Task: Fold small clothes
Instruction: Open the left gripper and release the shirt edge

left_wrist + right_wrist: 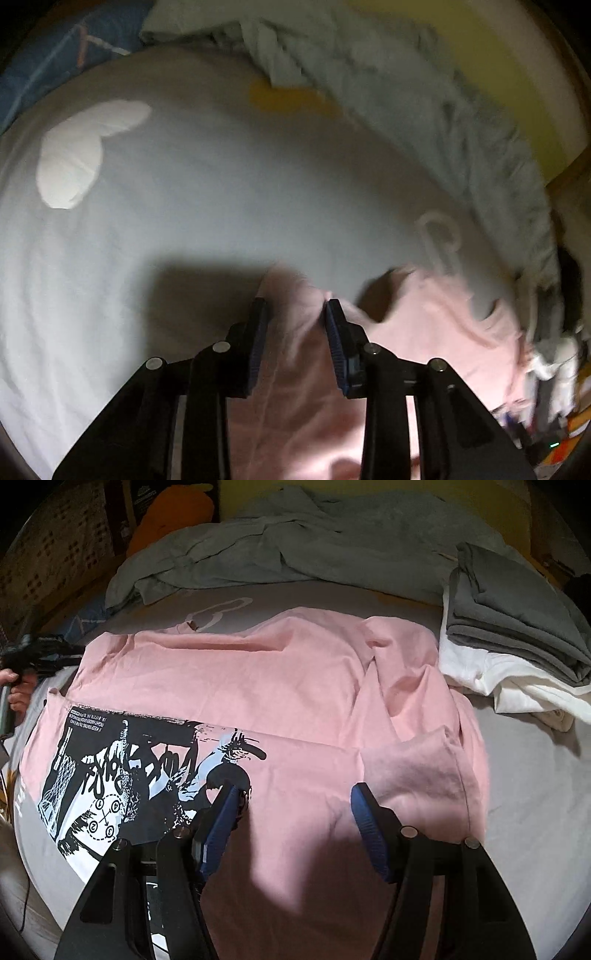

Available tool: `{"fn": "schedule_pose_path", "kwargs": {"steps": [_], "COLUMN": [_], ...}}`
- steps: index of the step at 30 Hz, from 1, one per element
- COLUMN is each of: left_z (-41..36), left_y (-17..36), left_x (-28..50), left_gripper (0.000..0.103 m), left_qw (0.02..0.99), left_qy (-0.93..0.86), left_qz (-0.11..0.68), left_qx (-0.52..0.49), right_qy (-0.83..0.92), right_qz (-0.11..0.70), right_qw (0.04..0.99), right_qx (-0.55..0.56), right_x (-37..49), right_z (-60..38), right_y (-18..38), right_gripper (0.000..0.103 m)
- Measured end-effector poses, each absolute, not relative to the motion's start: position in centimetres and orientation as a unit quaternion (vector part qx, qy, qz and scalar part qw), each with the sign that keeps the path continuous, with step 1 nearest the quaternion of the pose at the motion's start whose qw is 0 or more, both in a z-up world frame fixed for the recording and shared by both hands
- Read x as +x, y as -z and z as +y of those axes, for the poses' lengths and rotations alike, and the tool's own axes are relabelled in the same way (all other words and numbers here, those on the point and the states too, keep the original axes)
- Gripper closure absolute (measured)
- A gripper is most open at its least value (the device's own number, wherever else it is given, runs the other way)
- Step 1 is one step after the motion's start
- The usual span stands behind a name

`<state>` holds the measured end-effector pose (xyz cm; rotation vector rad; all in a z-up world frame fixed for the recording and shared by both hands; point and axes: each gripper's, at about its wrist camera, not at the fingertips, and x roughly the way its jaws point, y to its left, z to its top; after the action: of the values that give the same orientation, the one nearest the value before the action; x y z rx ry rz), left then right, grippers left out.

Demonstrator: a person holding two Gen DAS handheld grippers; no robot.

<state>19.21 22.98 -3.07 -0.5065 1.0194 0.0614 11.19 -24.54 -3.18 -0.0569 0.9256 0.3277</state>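
1. My left-wrist view is smeared: the grey bedding (436, 122) and the clutter (554, 369) at the right edge are unreadable.
2. My right gripper's frame hides the pink T-shirt's (258, 672) near hem.
3. The small lettering in its print (122, 771) is illegible.

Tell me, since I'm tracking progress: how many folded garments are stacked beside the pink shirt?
2 show: a folded dark grey garment on top and a folded white garment beneath it, right of the pink printed T-shirt. More may be hidden underneath.
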Motion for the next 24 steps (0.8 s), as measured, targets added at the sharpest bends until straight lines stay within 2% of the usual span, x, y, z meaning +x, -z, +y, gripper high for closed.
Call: {"fn": "schedule_pose_path", "kwargs": {"steps": [1,2,3,9,13,14,17,19,20,24], "left_z": [22.6,22.4,22.3,24.0,24.6,24.5,24.1,24.3,24.7,24.4], "left_y": [3.2,3.0,2.7,0.0,0.9,1.5,2.9,2.6,2.3,0.9], "left_x": [19.4,19.9,19.7,17.0,16.4,16.7,17.6,17.3,16.8,14.3], "left_gripper": [0.075,0.081,0.1,0.1,0.099,0.099,0.084,0.065,0.061,0.06], "left_qw": [0.846,0.851,0.855,0.875,0.86,0.859,0.857,0.854,0.847,0.849], "left_qy": [-0.035,-0.043,-0.054,-0.14,-0.16,-0.16,-0.167,-0.181,-0.184,-0.171], "left_qz": [0.481,0.477,0.471,0.422,0.442,0.449,0.464,0.463,0.469,0.465], "left_qx": [-0.225,-0.215,-0.209,-0.191,-0.197,-0.188,-0.148,-0.154,-0.172,-0.181], "right_qy": [-0.159,-0.161,-0.164,-0.163,-0.161,-0.162,-0.161,-0.161,-0.161,-0.163], "right_qz": [0.447,0.449,0.451,0.445,0.445,0.445,0.445,0.445,0.446,0.447], "right_qw": [0.88,0.879,0.877,0.88,0.881,0.881,0.881,0.881,0.881,0.88], "right_qx": [-0.02,-0.009,0.001,-0.015,-0.013,-0.012,-0.011,-0.011,-0.01,-0.008], "right_x": [11.3,11.4,11.6,11.4,11.3,11.3,11.3,11.3,11.2,11.2], "right_z": [-24.7,-24.9,-25.1,-24.8,-24.7,-24.8,-24.7,-24.8,-24.9,-25.0], "right_y": [3.1,3.1,3.1,3.2,3.1,3.1,3.2,3.2,3.1,3.1], "right_gripper": [0.038,0.038,0.038,0.039,0.039,0.039,0.039,0.039,0.039,0.039]}}
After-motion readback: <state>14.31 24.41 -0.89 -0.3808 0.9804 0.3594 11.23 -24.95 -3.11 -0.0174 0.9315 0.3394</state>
